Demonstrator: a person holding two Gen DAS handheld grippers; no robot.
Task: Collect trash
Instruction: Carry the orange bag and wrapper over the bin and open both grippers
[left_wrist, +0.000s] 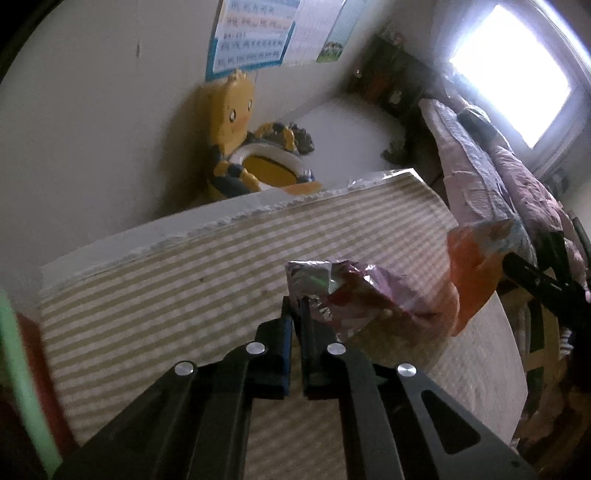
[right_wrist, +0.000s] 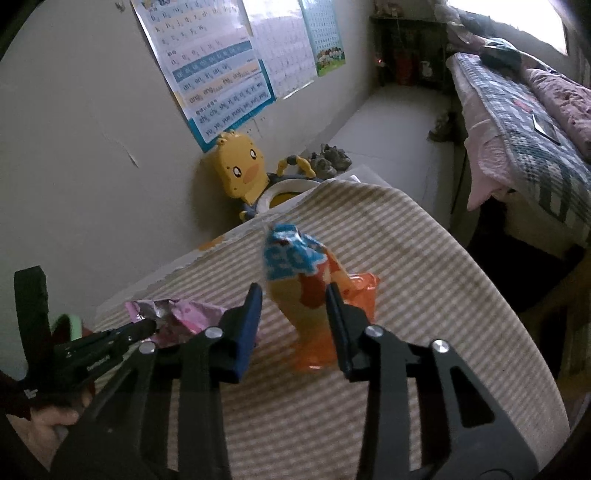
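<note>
Item 1: left gripper (left_wrist: 295, 308). Jaws clenched on the near edge of the pink wrapper (left_wrist: 354, 291), a crumpled foil packet with a silver lining. From the right wrist view the same wrapper (right_wrist: 177, 314) lies at the left of the table (right_wrist: 424, 258), its far end on or just above the striped cloth; which, I cannot tell. Risk: the bite takes only a thin foil edge, so the foil may tear or slide out once lifted.

Item 2: right gripper (right_wrist: 293, 299). Jaws part-closed, with the orange bag (right_wrist: 314, 291) between them; its blue top stands beyond the fingertips. The bag bulges at both pads, so I judge it grasped, though lightly. It hangs at mid-table, near the right of the pink wrapper. Risk: the film is slick and puffed; a loose squeeze may let it slip down, and a hard one may burst it or spill crumbs.

Item 3: striped cloth over the table. Risk: a low jaw may catch the cloth and drag it towards the edge.

Item 4: no bin in either view. Risk: both tools loaded, neither free to recover a dropped piece; a fall past the right edge lands on the dark floor by the bed (right_wrist: 524, 122).

Item 5: yellow duck seat (right_wrist: 243, 173), far left by the wall; not trash, leave alone.
</note>
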